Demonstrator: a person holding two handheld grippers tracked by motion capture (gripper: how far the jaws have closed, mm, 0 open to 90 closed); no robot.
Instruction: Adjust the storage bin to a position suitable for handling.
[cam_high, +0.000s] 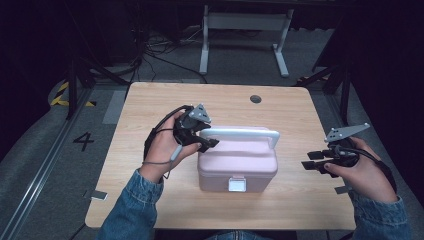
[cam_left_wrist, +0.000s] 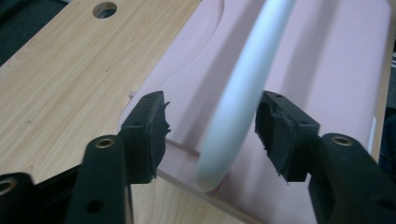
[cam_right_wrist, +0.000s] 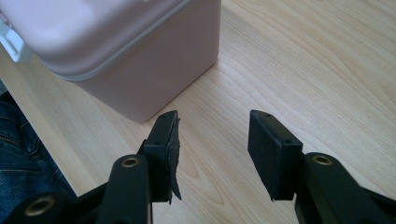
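Rigid pink box (cam_high: 237, 167), likely light, smooth; left tongs (cam_left_wrist: 212, 135) wide astride its white handle (cam_left_wrist: 243, 88), right tongs (cam_right_wrist: 212, 149) wide, empty.

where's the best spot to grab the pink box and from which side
Take the white handle that arches over the lid of the pink box, coming from the box's left end as the left gripper does. The bar is slim and raised, so open jaws straddle it; the body looks too wide.
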